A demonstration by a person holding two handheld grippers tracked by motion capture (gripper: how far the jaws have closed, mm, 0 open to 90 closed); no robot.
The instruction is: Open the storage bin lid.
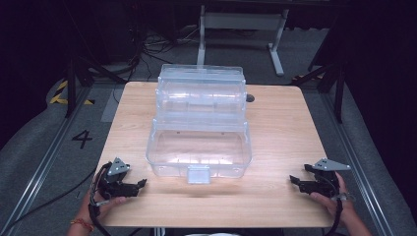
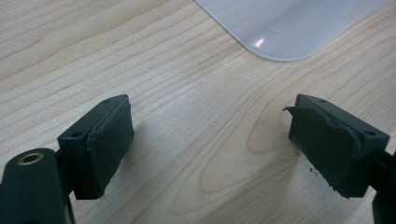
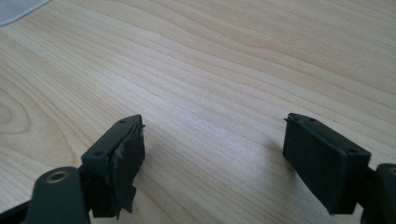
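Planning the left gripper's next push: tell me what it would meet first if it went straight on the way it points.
Probably the clear plastic box: its rounded corner lies ahead, slightly right of the open left gripper, with bare wooden table between.

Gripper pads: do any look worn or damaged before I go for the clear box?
Yes. The left gripper has a pad torn and peeling at its edge, and the right gripper has a pad frayed and lifting. The clear box looks intact.
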